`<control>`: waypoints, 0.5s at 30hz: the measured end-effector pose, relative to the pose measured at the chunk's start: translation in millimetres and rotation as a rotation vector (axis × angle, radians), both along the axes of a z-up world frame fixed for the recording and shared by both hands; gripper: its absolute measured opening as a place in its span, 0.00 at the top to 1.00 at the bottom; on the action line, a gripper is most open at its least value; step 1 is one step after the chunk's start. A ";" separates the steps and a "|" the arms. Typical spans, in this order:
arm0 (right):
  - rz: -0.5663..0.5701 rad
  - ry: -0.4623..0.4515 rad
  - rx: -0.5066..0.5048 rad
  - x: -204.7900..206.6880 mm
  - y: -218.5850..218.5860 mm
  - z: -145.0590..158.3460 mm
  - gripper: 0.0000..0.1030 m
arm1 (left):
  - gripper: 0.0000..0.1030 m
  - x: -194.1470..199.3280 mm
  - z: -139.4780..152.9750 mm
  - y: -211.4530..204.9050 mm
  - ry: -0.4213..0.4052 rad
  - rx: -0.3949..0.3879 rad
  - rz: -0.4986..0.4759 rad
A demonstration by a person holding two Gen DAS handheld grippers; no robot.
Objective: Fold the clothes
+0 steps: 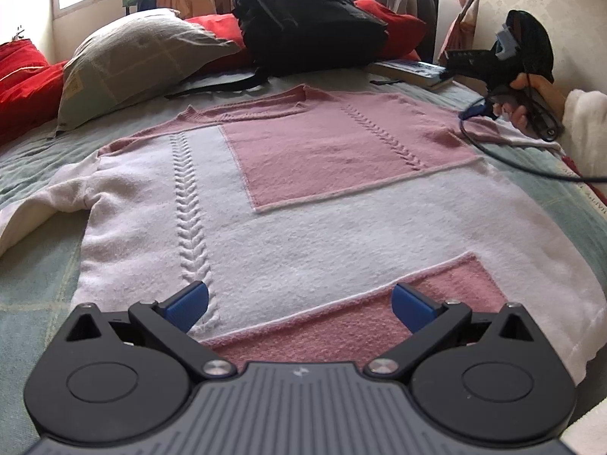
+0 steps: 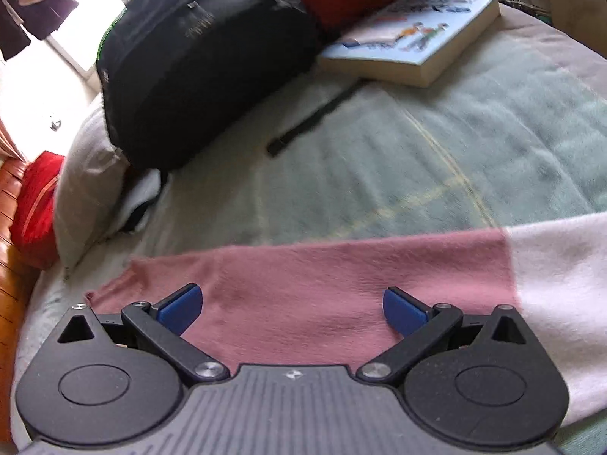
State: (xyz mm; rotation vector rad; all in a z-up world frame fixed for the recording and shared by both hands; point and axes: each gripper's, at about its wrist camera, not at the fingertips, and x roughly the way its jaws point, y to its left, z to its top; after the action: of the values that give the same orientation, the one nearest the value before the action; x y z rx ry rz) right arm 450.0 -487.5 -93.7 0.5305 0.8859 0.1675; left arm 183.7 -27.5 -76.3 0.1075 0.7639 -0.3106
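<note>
A pink and white knitted sweater (image 1: 303,197) lies spread flat on the bed, neck toward the pillows. My left gripper (image 1: 299,303) hovers open over its hem, blue pads wide apart with nothing between them. My right gripper (image 2: 292,309) is open just above the sweater's pink shoulder and sleeve (image 2: 322,284), which turns white at the right. In the left wrist view the right gripper (image 1: 504,60) shows at the far right, held by a hand (image 1: 531,102) over the sweater's right shoulder.
A black backpack (image 1: 303,15) and a grey pillow (image 1: 129,60) sit at the head of the bed beside red cushions (image 1: 22,79). A paperback book (image 2: 413,34) lies on the green blanket (image 2: 436,144) past the sweater. A black cable (image 1: 512,159) trails from the right gripper.
</note>
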 end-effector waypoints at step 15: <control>-0.162 -0.005 -0.087 -44.2 -70.2 13.5 0.00 | 0.01 -0.4 -0.9 -9.3 0.002 0.004 -0.025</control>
State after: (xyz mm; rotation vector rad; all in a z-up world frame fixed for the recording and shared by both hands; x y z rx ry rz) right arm 405.8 -557.7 -80.2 0.5175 0.8376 -0.0171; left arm 183.3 -36.8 -77.2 0.1209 0.7656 -0.3325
